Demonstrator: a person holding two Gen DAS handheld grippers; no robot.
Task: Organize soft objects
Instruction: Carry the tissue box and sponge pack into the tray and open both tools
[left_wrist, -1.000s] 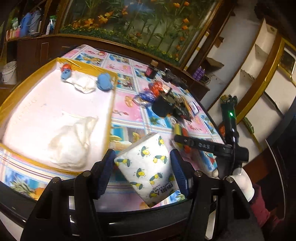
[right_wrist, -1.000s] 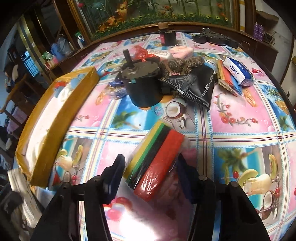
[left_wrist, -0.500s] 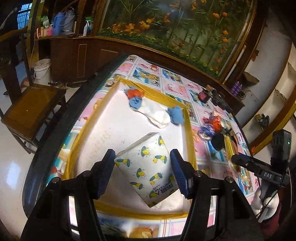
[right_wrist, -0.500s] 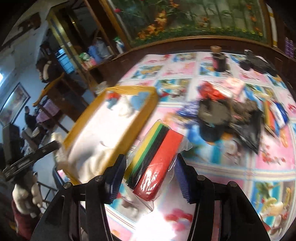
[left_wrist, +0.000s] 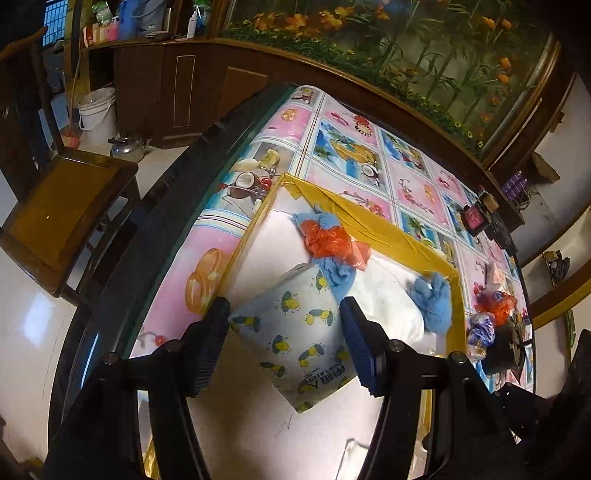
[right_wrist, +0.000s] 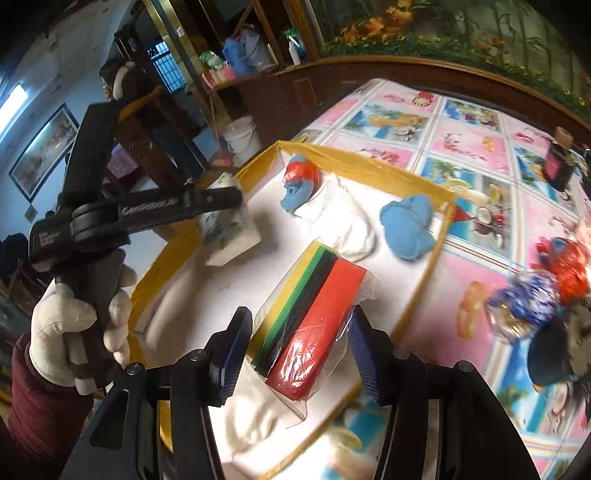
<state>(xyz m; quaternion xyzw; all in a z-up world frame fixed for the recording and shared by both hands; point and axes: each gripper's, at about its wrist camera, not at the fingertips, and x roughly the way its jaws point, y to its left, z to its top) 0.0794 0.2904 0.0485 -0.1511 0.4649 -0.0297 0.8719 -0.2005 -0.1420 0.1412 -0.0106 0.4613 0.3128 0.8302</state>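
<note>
So the left tool (left_wrist: 284, 332) has its blue pads squeezed onto a white tissue pack (left_wrist: 295, 332) with little yellow-and-blue prints, sitting bottom center of the left wrist view, right over the white inside of the yellow-rimmed tray (left_wrist: 388, 229). In the right wrist view the same pack (right_wrist: 227, 229) shows up at middle left, pinched in that tool with a white-gloved hand (right_wrist: 70, 325) around the handle.

The right tool (right_wrist: 301, 339) is clamped on a bagged stack of sponges (right_wrist: 306, 314) (yellow, green, black, red), lower center, also above the tray.

Further back inside the tray: a white cloth (right_wrist: 340, 218) in the middle, a blue sock ball (right_wrist: 408, 225) by the right rim, and another blue bundle with orange plastic (right_wrist: 299, 181) in the far corner.

Beyond that, the desk (right_wrist: 469, 140) with its fruit-print cover, and a crinkly pile of wrappers (right_wrist: 546, 284) at the right edge.
</note>
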